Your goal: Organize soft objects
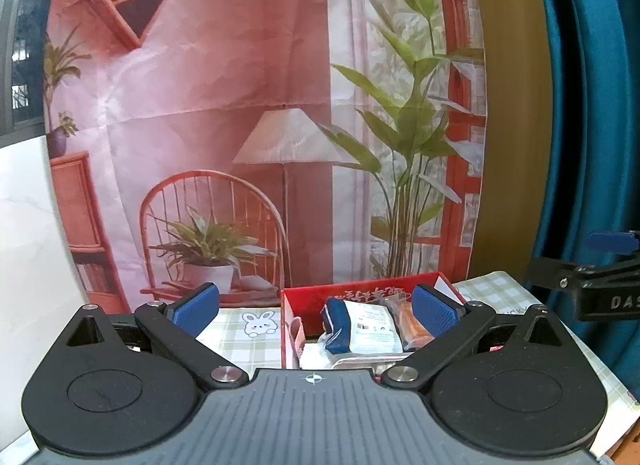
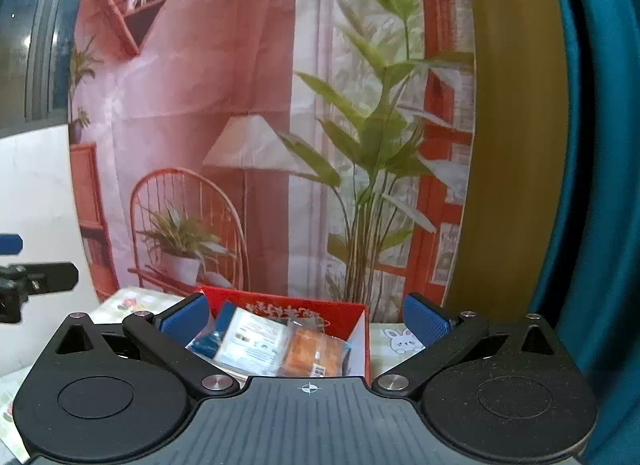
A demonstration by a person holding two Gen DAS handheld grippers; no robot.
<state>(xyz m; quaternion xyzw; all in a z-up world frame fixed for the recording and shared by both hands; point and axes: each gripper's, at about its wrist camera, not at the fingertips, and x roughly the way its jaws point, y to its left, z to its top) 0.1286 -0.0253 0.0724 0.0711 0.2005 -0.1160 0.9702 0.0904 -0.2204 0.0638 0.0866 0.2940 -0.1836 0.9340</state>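
Your left gripper (image 1: 316,311) is wide open, with its two blue pads far apart and nothing between them. Your right gripper (image 2: 306,319) is wide open too, and it holds nothing. Both grippers are up above the table and look down and forward at the red box (image 1: 352,289). The red box sits on the checked tablecloth (image 1: 240,339), close to the big picture cloth (image 1: 240,105) that hangs behind the table. The picture cloth shows a chair, a lamp and green plants. Inside the red box you can see soft things packed in clear bags. One is a blue and white packet (image 1: 360,325) with a label on it. Right beside it, touching it, is an orange packet (image 2: 316,353), also in a clear bag. In your left view the orange packet is partly hidden behind the right blue pad. There is something white lower down in the box, but you cannot tell what it is. A little bunny picture (image 1: 258,324) is on the tablecloth just left of the box in your left view, and another bunny (image 2: 402,339) shows just right of the box in your right view. A blue curtain (image 1: 592,105) hangs on the right side.
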